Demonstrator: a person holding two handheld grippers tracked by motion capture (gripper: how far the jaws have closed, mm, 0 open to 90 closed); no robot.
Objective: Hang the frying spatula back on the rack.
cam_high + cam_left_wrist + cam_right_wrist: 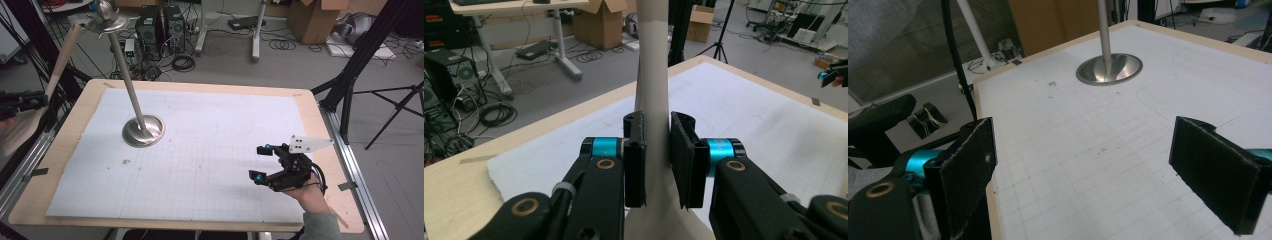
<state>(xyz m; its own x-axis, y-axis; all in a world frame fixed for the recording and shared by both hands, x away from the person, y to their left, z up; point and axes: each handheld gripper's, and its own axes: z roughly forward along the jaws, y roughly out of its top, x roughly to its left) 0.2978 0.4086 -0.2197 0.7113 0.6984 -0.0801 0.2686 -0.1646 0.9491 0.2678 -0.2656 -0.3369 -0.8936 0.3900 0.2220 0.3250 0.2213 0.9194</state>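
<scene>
the wooden paddle [35, 107] sits at the far left edge of the high view, beyond the table's [320, 125] rim, its narrow neck clamped in your left gripper [657, 155] with the handle pointing to the upper left and the broad blade hanging lower left. it looks light, stiff and smooth, so that neck is the sensible hold, though the blade may swing on you. at lower right, your right gripper [260, 162] hovers over the white mat [210, 150], jaws wide and empty, well apart from the metal stand [142, 130].
</scene>
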